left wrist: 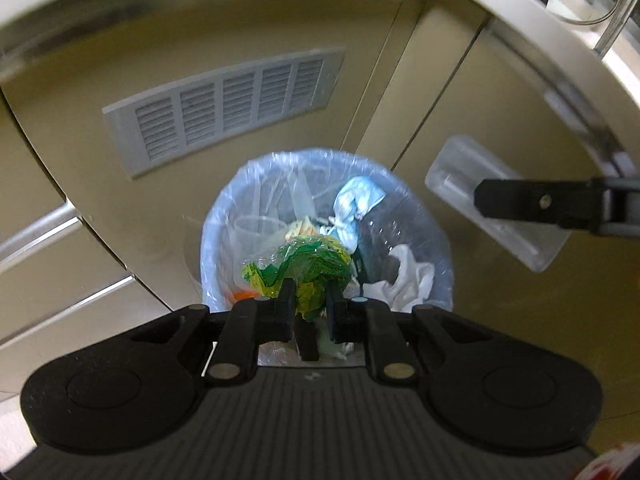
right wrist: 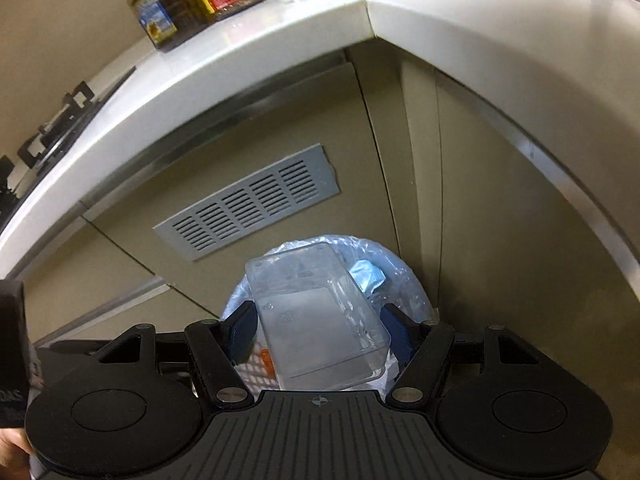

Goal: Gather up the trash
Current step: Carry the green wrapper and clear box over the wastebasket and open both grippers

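A round trash bin (left wrist: 224,216) lined with a clear bluish bag stands on the floor against the cabinets, holding tissues, plastic and wrappers. My left gripper (left wrist: 310,300) is shut on a crumpled green and yellow wrapper (left wrist: 308,264) and holds it above the bin's near side. My right gripper (right wrist: 318,328) is shut on a clear plastic container (right wrist: 316,316), held over the bin (right wrist: 408,280). In the left wrist view the container (left wrist: 460,172) and one right finger (left wrist: 536,202) show at the right of the bin.
Beige cabinet doors with a grey vent grille (left wrist: 224,114) stand behind the bin. A white countertop (right wrist: 248,60) runs above, with oil bottles (right wrist: 154,12) and a stove (right wrist: 48,128) at the left.
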A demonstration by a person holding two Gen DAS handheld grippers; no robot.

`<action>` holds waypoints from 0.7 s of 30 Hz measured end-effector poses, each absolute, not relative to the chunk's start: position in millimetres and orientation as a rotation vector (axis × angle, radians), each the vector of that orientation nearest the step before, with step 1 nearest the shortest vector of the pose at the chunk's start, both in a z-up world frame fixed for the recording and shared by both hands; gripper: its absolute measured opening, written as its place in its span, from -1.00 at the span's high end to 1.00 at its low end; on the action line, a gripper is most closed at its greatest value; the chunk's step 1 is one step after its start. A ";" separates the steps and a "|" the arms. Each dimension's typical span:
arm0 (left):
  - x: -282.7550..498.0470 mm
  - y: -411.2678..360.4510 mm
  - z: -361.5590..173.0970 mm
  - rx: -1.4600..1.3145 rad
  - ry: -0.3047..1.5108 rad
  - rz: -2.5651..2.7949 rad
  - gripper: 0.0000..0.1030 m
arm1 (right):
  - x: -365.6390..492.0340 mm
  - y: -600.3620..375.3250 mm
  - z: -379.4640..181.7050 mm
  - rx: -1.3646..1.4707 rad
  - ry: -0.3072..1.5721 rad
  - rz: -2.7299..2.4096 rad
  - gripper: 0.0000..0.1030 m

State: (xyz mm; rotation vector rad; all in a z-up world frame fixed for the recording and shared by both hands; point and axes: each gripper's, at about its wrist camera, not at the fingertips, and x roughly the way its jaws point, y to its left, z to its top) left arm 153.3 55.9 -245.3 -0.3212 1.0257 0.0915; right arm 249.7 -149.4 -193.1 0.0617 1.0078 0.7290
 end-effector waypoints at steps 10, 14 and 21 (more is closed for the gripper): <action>163.8 53.6 -267.3 -0.285 1.049 0.058 0.55 | 251.5 -146.7 -210.5 0.091 1.039 0.683 -0.31; 163.8 54.2 -266.5 -0.265 1.043 0.056 0.15 | 251.7 -147.7 -213.8 0.107 1.049 0.669 -0.31; 160.4 61.6 -261.0 -0.275 1.046 0.067 0.15 | 251.5 -144.7 -215.1 0.126 1.057 0.652 -0.31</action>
